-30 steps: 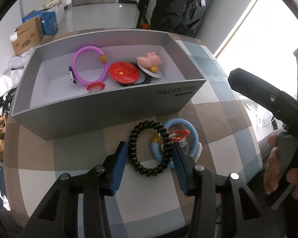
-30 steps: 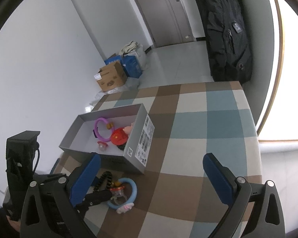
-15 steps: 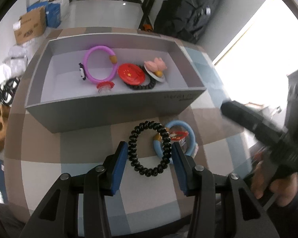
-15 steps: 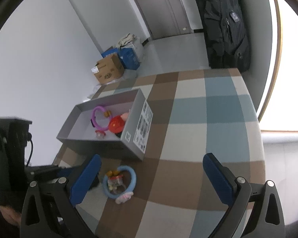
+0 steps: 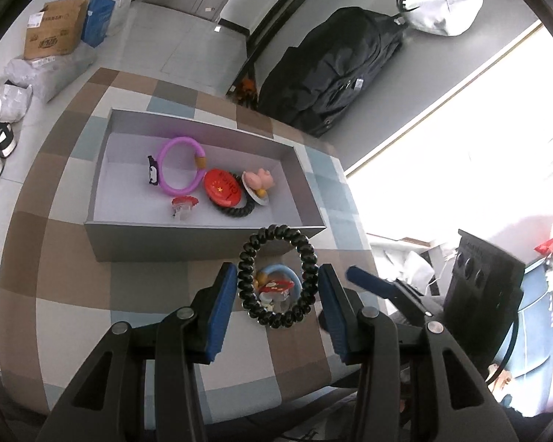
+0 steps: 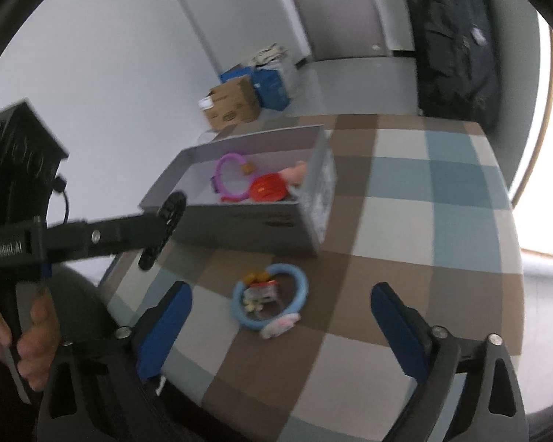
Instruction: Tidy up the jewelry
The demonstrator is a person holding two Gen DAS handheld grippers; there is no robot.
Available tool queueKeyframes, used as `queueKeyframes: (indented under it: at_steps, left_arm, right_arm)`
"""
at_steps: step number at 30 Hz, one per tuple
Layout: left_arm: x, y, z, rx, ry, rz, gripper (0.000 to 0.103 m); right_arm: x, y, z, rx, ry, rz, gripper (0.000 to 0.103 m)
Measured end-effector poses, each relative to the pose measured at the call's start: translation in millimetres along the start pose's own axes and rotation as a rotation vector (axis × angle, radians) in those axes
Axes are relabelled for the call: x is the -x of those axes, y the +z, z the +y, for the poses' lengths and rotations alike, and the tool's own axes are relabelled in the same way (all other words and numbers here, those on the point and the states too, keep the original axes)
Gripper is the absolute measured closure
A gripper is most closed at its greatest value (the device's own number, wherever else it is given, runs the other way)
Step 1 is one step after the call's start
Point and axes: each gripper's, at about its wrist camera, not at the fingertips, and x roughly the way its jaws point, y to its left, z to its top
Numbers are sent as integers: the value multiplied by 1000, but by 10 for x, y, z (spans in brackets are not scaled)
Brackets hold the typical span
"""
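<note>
**Coil lifted off the table — blue ring next**

Left wrist view
- Left gripper [image 5: 278, 296]: narrow, pads clamped on either side of the black coil [image 5: 276, 280]. A second ago the coil lay flat on the checked table [image 5: 73, 294] beside the blue ring; now it hangs in the jaws, clear of the cloth, its top edge overlapping the near wall of the box [image 5: 202, 243].
- Blue ring [image 5: 278, 281]: left on the table, seen through the coil's loop, close to the near edge.
- Box contents, unchanged: purple ring [image 5: 180, 164], red disc [image 5: 223, 193], pink charm [image 5: 258, 180], small red clip [image 5: 182, 204].
- Right gripper's blue pad enters at the right, where it was not half a second ago.

Right wrist view
- Right gripper [image 6: 280, 320]: wide, nothing between the pads; its jaws have just been closing a little. It has come in toward the blue ring [image 6: 271, 302], which now sits ahead between the two fingers rather than off to the left.
- Coil [image 6: 164, 230] held edge-on in the left gripper's [image 6: 155, 234] tip, above the table beside the box's [image 6: 239, 221] near-left corner.
- Hand [image 6: 33, 335] on the left gripper's grip.

Judgement — pickup of the coil is done; carrying it over the wall and dropping it in remains. The blue ring looks to be the last loose item.
</note>
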Motion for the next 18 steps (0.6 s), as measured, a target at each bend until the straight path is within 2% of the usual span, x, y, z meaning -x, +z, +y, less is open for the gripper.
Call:
queueKeyframes:
  at_steps: [2, 4, 16, 17, 18]
  left_arm:
    - [16, 2, 14, -4, 7, 0, 63]
    - [64, -29, 45, -2, 19, -3, 63]
    - [106, -111, 155, 4, 79, 12, 63]
    - [102, -115, 161, 5, 82, 14, 63]
    - [97, -119, 164, 3, 86, 16, 63]
  right_arm:
    - [-48, -13, 55, 18, -1, 14, 19]
    - [-94, -22, 98, 35, -3, 24, 33]
    - [-299, 21, 165, 58, -18, 36, 51]
    - [-312, 24, 164, 56, -25, 33, 52]
    - [-315, 25, 164, 54, -24, 33, 59]
